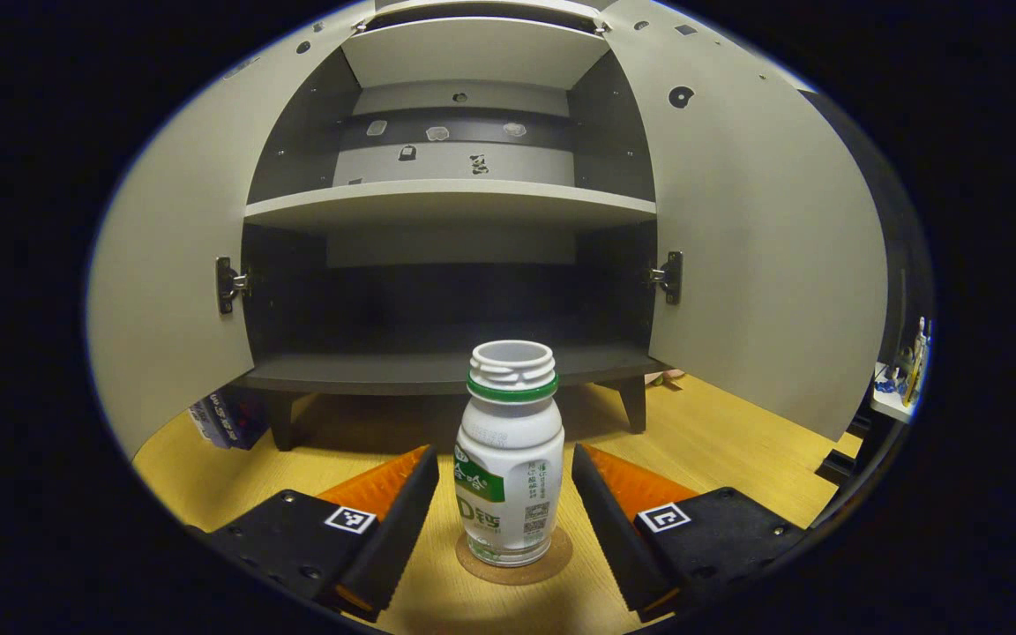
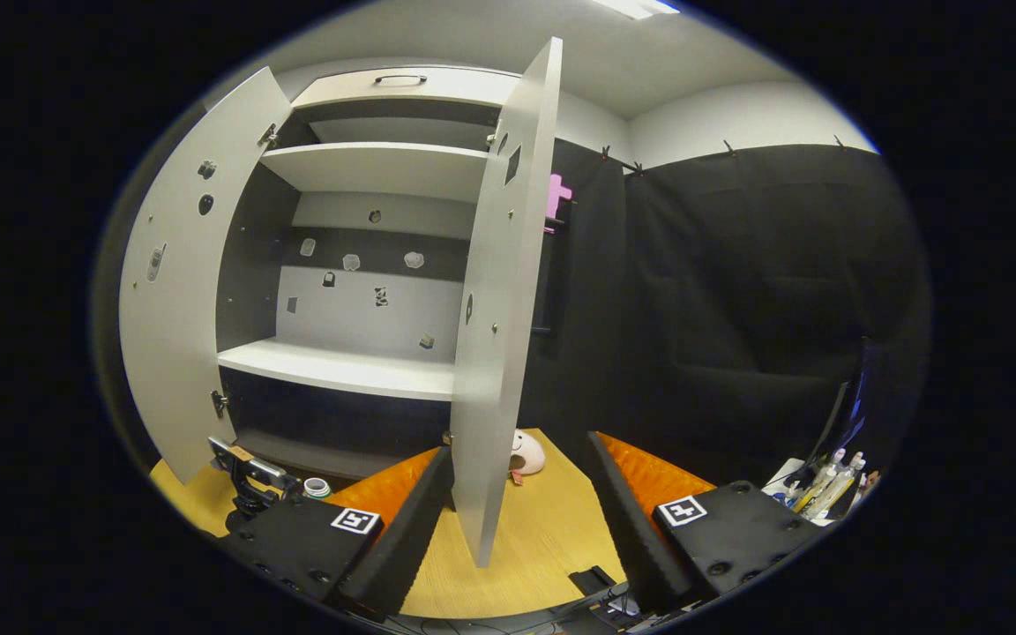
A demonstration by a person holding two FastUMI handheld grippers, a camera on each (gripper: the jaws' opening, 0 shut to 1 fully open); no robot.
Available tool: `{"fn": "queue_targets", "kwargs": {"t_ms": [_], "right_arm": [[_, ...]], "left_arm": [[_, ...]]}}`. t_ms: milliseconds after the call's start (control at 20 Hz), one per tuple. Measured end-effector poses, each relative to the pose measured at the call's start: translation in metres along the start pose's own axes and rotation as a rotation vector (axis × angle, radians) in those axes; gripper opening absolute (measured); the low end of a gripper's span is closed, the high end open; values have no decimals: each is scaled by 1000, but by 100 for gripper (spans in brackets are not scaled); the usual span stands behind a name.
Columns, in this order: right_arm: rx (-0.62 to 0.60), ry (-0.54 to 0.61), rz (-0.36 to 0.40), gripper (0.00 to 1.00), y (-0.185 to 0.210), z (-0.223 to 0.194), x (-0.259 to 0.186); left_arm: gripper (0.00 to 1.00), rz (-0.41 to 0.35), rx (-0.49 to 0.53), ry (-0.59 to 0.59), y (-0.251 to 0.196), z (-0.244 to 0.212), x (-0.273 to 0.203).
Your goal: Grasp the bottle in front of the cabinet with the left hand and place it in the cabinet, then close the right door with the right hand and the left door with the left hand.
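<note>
Left tongs (image 1: 504,494) nearest: my two fingers spread wide, the bottle (image 1: 509,459) standing between them, gaps on both sides, no contact yet. Bottle sits upright on a round coaster (image 1: 514,564) on the counter (image 1: 720,441), just in front of the cabinet (image 1: 451,207), both doors swung open.

Handling judgement: small plastic bottle, cap off, mouth open, so likely light and possibly empty; walls may flex under a hard squeeze. Printed sleeve looks smooth, could slip. Best hold is the straight mid-body below the shoulder, keeping it upright.

Appearance: white body, green ring under a threaded white neck, green-printed label.

Right tongs (image 2: 517,520), seen in the right gripper view: fingers spread, the right door (image 2: 499,335) edge-on between them, not touched. Bottom shelf (image 1: 437,370) looks the easiest target.
</note>
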State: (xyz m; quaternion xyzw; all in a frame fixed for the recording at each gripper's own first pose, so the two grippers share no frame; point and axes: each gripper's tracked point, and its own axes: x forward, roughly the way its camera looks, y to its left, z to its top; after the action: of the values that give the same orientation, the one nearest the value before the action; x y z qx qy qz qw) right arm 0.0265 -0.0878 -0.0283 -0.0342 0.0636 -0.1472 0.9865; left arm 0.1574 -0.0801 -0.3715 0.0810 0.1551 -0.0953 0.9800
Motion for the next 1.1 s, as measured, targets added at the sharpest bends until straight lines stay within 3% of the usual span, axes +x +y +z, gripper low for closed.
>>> {"fn": "queue_targets", "kwargs": {"t_ms": [100, 500, 1100], "right_arm": [[-6, -1, -4, 98, -1, 0, -2], [15, -27, 16, 98, 1, 5, -8], [54, -67, 41, 99, -12, 10, -8]], "left_arm": [[73, -12, 17, 2, -2, 1, 2], [71, -59, 31, 24, 2, 52, -20], [71, -76, 8, -2, 29, 196, -59]]}}
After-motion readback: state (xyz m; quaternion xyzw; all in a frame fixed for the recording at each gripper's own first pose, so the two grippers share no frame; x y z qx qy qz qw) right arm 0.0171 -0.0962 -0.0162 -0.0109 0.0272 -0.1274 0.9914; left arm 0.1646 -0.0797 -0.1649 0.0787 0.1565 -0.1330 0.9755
